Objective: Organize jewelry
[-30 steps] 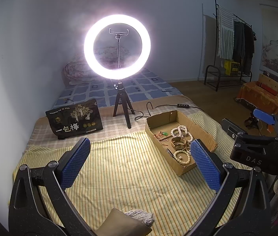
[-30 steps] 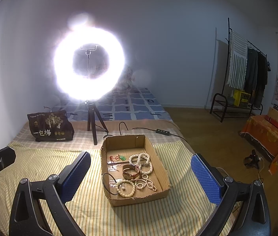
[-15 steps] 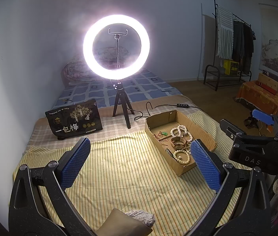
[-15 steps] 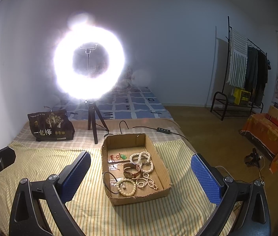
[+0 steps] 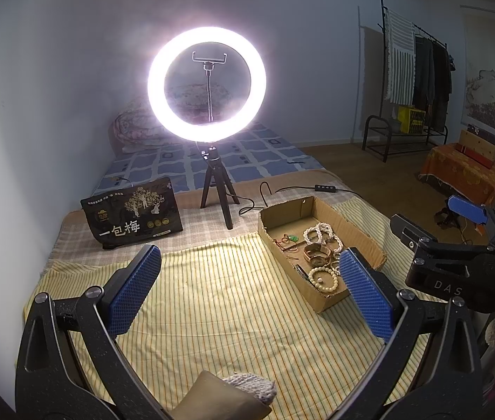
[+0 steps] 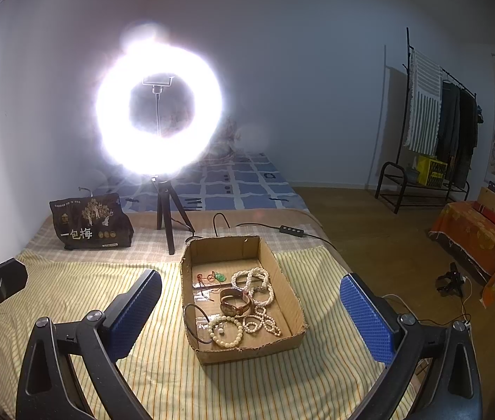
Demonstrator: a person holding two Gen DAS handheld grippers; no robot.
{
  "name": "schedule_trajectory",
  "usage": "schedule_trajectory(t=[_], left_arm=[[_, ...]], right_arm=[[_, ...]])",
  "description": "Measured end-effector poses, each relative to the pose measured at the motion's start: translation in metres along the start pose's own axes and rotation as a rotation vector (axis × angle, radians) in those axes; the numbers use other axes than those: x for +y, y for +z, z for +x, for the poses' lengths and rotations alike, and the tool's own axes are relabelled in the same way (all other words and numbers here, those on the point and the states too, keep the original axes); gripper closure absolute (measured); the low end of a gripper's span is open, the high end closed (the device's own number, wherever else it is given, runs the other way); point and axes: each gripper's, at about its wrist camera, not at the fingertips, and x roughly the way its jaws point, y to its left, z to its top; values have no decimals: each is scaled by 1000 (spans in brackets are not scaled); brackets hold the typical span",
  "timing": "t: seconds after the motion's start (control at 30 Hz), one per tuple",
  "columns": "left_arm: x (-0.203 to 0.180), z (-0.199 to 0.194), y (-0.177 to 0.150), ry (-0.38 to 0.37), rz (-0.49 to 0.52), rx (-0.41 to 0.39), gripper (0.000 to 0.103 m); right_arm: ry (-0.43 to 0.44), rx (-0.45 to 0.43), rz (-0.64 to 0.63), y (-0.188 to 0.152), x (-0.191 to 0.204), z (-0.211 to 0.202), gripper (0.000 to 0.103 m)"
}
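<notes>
Left gripper [image 5: 251, 294] hangs wide apart over the striped cloth [image 5: 219, 301], nothing between its blue fingers [image 5: 135, 294]; cardboard box [image 5: 324, 301] of beaded bracelets [image 5: 324, 278] sits right, ring light [image 5: 207, 85] blazing behind, right gripper [image 5: 447, 262] alongside

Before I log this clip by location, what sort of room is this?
Most likely a bedroom at home: the cardboard box of jewelry sits on a bed's striped sheet, a folded quilt lies by the wall, and a clothes rack stands across the wooden floor.

lit ring light [image 5: 207, 85] stands beside a black snack bag [image 5: 133, 217].
</notes>
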Motion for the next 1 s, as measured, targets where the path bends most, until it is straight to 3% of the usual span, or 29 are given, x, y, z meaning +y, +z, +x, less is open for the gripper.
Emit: schedule_trajectory(t=[0.6,1.0], left_arm=[[5,0,3,4,-10,4,0],[10,-3,4,35,4,-36,0]], right_arm=[[17,30,0,-4,0,6,0],[19,39,3,-5,0,7,0]])
